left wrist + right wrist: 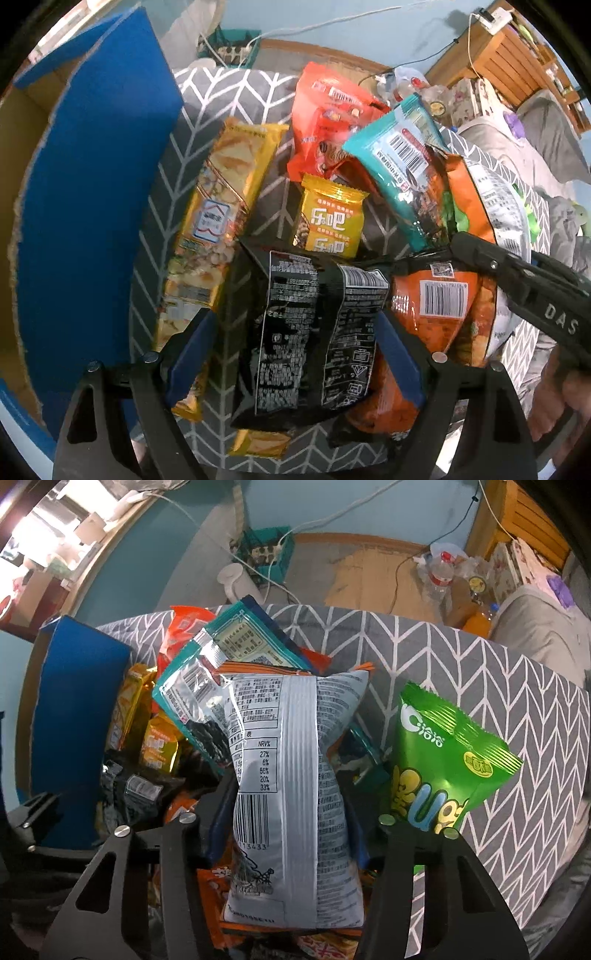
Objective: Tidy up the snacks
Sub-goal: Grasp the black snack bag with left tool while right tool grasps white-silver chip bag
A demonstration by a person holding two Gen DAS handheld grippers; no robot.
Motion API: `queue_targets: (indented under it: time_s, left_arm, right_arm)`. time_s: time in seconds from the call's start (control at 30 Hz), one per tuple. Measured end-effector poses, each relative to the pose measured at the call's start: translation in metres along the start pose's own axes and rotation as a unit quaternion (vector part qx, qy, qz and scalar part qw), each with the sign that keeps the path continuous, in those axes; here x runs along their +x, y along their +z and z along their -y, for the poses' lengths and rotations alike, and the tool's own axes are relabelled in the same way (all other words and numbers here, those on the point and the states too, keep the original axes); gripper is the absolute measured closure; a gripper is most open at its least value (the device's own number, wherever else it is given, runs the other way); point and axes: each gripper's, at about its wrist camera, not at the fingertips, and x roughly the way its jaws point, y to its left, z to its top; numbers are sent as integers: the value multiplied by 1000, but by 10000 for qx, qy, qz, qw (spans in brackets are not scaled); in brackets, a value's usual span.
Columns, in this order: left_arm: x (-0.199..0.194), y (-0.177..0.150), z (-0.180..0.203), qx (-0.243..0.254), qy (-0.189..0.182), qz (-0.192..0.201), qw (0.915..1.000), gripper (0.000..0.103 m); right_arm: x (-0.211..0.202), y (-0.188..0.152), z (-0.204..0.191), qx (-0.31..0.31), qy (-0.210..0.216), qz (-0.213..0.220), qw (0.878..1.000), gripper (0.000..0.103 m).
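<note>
Two grippers work one snack pile on the grey chevron cloth [461, 672]. The left gripper [295, 332] pinches the black packet [303, 332] beside the blue box [99, 184]. Only the right wrist view shows the green bag [443, 760], and the right gripper [288, 805] squeezing the silver-backed chip bag [291, 775]. That bag hides the packets beneath it.

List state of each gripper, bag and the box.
Left gripper: shut on black bag.
Right gripper: shut on silver bag, pinched at its middle.
Green bag: sealed, lying on the cloth, not held.
Teal bag: sealed, propped on other bags.
Blue box: open.
</note>
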Motion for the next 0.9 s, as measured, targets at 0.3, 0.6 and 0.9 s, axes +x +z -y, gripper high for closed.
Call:
queue_targets:
  time_s: [0.3,0.6,0.9]
  left_arm:
    - [-3,-11,-6,-118,-281,-86,9995,15]
    - [23,-16,-9,-42,35,-432,9991,23]
    - [9,-8,-7,194,-105,-308,9993,45]
  right_arm:
    - [-19,-13,2,-19,2,128,9999,60]
    - [-45,-26,1,123,-42,337,9993,62]
    - [-69,-34,4,348,-60,587,9976,63]
